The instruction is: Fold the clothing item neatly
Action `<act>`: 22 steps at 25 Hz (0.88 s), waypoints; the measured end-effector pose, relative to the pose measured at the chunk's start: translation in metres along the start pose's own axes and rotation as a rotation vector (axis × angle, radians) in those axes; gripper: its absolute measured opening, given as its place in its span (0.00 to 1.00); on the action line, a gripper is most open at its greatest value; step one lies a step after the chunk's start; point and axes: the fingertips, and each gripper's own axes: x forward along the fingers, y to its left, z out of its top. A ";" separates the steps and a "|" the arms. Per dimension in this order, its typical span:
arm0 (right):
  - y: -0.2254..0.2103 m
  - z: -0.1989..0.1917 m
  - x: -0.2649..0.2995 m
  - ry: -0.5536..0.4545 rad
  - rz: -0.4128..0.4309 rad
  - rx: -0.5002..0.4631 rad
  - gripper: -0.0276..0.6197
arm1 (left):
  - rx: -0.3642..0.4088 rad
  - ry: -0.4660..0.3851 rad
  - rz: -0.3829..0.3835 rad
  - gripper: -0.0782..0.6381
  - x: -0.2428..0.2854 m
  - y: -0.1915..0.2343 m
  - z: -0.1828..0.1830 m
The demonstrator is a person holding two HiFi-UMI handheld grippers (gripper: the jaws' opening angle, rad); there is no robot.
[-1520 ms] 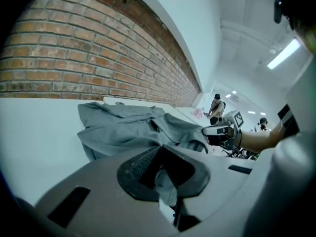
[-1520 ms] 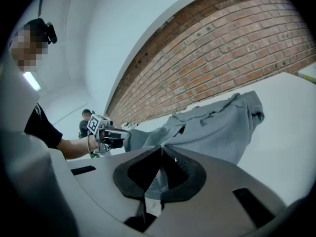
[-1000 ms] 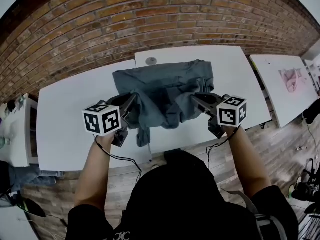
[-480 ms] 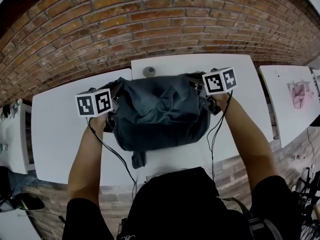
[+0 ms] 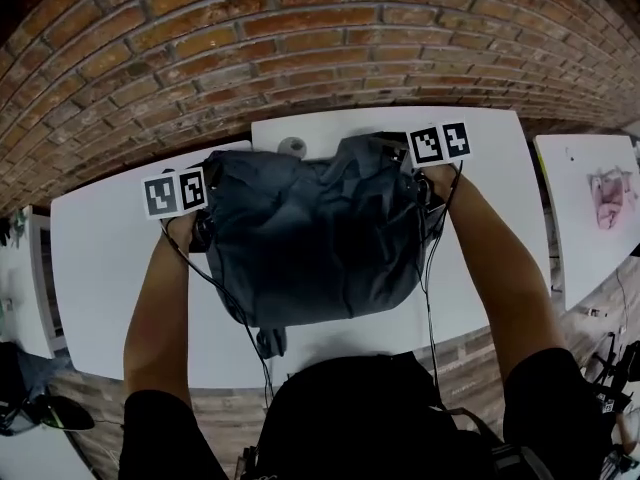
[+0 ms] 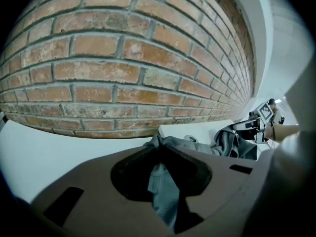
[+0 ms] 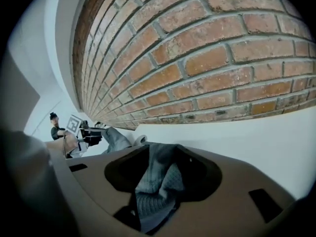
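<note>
Head view showed a grey-blue garment (image 5: 310, 238) lying in a rumpled mound on the white table (image 5: 110, 268), stretched between the two grippers close to the brick wall (image 5: 250, 28). The left gripper (image 5: 207, 230) sat at the cloth's left edge and the right gripper (image 5: 425, 193) at its right edge, each with fabric reaching in between its jaws. In the left gripper view the jaws stood close together and pinched a narrow strip of the garment, which ran out past the tips and across the table toward the other gripper. In the right gripper view the jaws were opening. A bunched fold of the same garment sat in the gap between them, with dark space on either side of it, so the pads did not press on it. A small round grey object (image 5: 291, 146) lay on the table just beyond the tips, near the wall. One loose end of the garment hung over the near table edge, behind both grippers.
</note>
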 end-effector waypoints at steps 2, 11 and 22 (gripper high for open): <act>-0.004 0.001 -0.015 -0.052 0.000 -0.003 0.37 | -0.014 0.000 -0.023 0.29 -0.001 0.008 -0.009; 0.007 -0.120 -0.083 0.147 0.011 -0.277 0.38 | -0.073 0.039 -0.079 0.39 -0.058 0.031 -0.078; 0.017 -0.148 -0.052 0.306 -0.030 -0.532 0.28 | -0.111 0.180 -0.094 0.39 -0.037 0.003 -0.138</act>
